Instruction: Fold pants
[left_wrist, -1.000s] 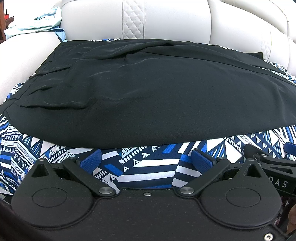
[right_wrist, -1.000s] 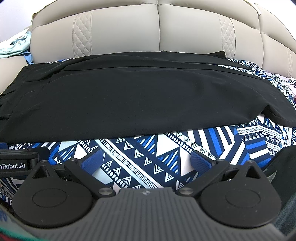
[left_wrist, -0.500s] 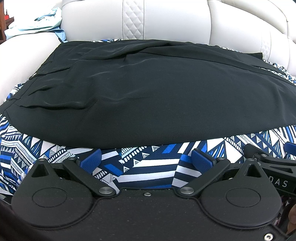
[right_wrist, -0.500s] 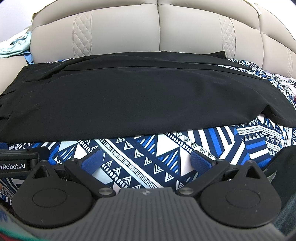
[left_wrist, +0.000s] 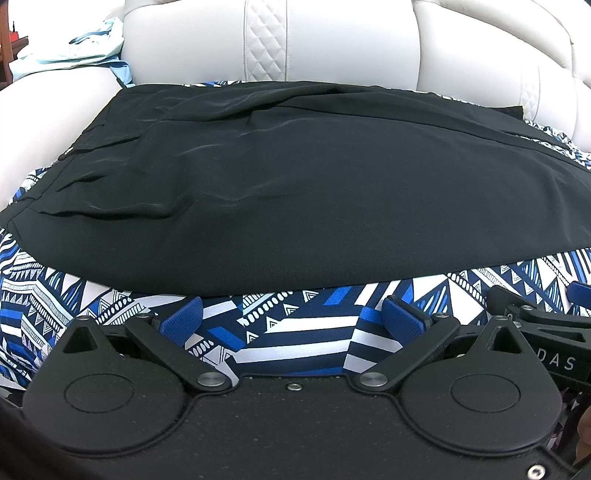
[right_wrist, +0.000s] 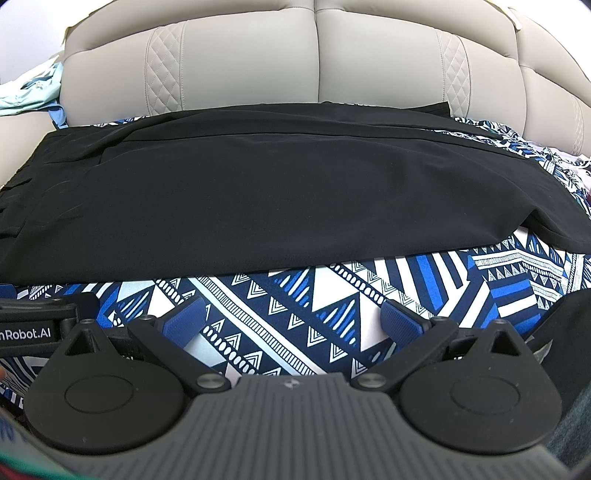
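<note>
Black pants (left_wrist: 314, 192) lie flat on a blue, white and navy patterned cloth (left_wrist: 288, 332) over a sofa seat, waistband with pleats at the left, legs running right. They also fill the right wrist view (right_wrist: 258, 199), where the leg hem lifts a little at the right. My left gripper (left_wrist: 293, 319) is open and empty, just short of the pants' near edge. My right gripper (right_wrist: 293, 319) is open and empty over the patterned cloth, a short way from the pants' near edge. Each gripper's body shows at the side of the other's view.
The beige quilted sofa back (right_wrist: 317, 59) rises right behind the pants. Its armrest (left_wrist: 48, 122) bounds the left side. Pale blue clothes (left_wrist: 74, 48) lie on the armrest at the far left. More patterned fabric (right_wrist: 569, 162) lies at the far right.
</note>
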